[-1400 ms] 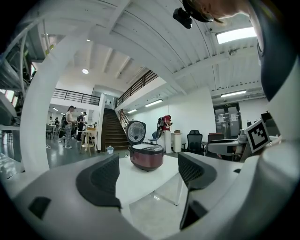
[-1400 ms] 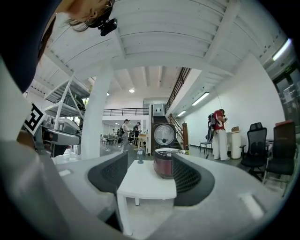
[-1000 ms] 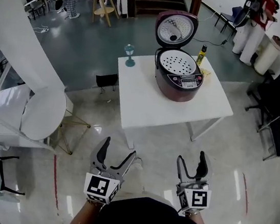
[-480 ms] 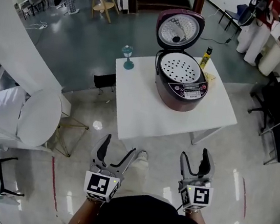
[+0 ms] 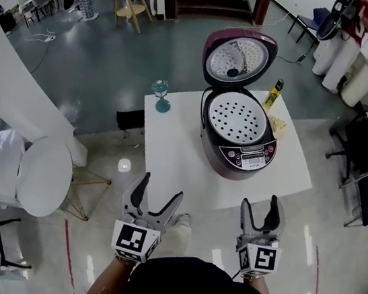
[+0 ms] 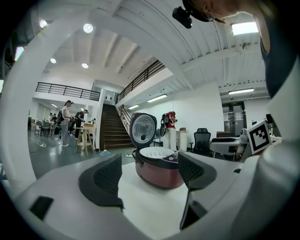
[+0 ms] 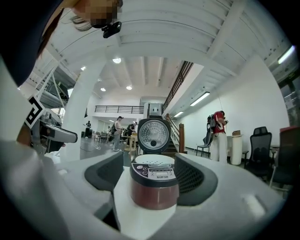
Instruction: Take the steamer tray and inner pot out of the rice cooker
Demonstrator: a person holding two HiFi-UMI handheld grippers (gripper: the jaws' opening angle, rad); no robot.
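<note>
Now the rice cooker (image 5: 237, 144) stands on the white table (image 5: 170, 151) with its lid (image 5: 240, 54) up, and the steamer tray (image 5: 237, 117), full of holes, sits in its top — the inner pot is probably under it, hidden. The left gripper (image 5: 157, 193) and the right gripper (image 5: 259, 208) are both open and hold nothing, near the table's front edge and apart from the cooker. I think it is best to pinch the tray at its rim and lift straight up — level, clear of the lid.
</note>
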